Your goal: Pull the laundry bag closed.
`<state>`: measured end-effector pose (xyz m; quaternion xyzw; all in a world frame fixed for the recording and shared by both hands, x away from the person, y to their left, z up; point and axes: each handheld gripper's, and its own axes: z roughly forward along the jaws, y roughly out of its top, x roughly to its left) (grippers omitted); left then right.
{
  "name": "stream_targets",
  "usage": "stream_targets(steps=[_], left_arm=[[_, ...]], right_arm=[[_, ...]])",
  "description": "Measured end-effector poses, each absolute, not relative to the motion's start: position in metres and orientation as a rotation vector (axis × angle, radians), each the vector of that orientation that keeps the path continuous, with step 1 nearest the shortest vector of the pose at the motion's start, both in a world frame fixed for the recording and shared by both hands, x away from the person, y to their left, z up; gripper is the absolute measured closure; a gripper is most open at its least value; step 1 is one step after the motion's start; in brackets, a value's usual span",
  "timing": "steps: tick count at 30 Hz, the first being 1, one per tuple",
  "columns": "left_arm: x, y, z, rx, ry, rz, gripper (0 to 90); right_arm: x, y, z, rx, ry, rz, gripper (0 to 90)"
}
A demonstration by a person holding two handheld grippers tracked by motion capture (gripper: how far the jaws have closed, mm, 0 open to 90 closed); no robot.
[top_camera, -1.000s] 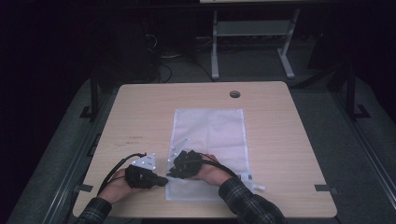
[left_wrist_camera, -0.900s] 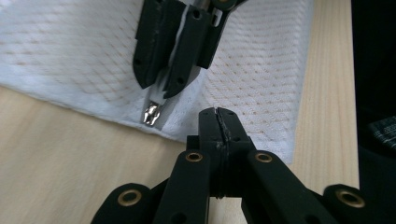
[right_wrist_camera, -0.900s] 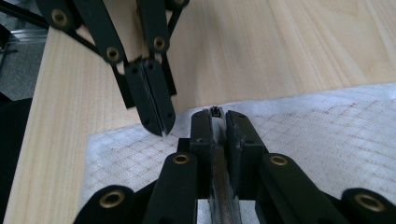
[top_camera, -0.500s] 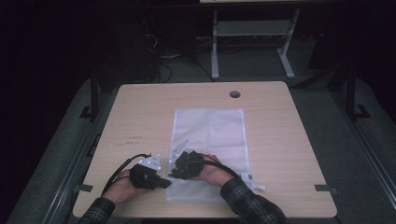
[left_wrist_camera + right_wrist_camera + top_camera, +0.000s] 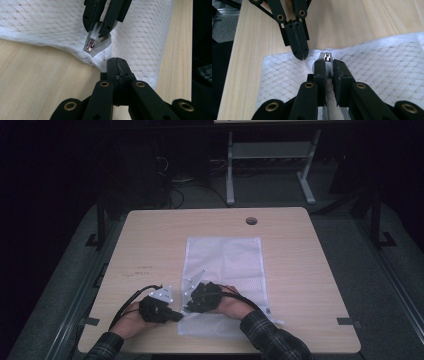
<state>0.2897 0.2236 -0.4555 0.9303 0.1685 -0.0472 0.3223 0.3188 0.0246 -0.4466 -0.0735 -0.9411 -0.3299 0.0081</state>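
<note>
Dim room, dark floor, a metal stand (image 5: 270, 165) beyond the far edge. Pale wood table (image 5: 150, 245) with a round cable hole (image 5: 251, 221) near its far side. Flat on the wood, a white mesh bag (image 5: 227, 265), long side running away from the person, near end under both tools.

Left gripper (image 5: 116, 65): clenched on the bag's mesh at the near left corner, jaws pressed flat together, cloth bunched up against their tips. In the high view, left gripper (image 5: 176, 316) low at the bag's left edge, pointing across toward the other tool.

Right gripper (image 5: 327, 65): grasping the white zip tab (image 5: 95, 31), jaws closed on it from both sides. Metal slider (image 5: 89, 45) poking out just ahead of those tips, on the grey zip tape (image 5: 102, 43). Right gripper (image 5: 189, 306) just beside the left one, tips near but apart, left tips slightly to the side of the slider (image 5: 327, 56).

Checked sleeves (image 5: 270, 337) in from the near edge, black cables (image 5: 127, 302) looping back from the left tool.
</note>
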Motion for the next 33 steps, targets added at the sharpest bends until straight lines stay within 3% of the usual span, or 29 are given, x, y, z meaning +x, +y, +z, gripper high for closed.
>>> stream_targets(steps=[6,15,19,33], left_arm=[[0.295,0.234,-0.447,2.408,0.505,-0.076,90.0],[0.314,0.245,-0.446,2.307,0.713,-0.106,64.3],[0.321,0.245,-0.448,2.256,0.767,-0.176,59.1],[0.331,0.257,-0.451,2.081,0.935,-0.295,50.5]], right_arm=[[0.319,0.027,-0.448,-0.224,-2.947,-1.042,81.4],[0.315,0.024,-0.438,-0.188,-2.947,-1.104,81.4],[0.313,0.024,-0.437,-0.176,-2.956,-1.106,81.5],[0.308,0.022,-0.43,-0.139,-2.974,-1.169,81.4]])
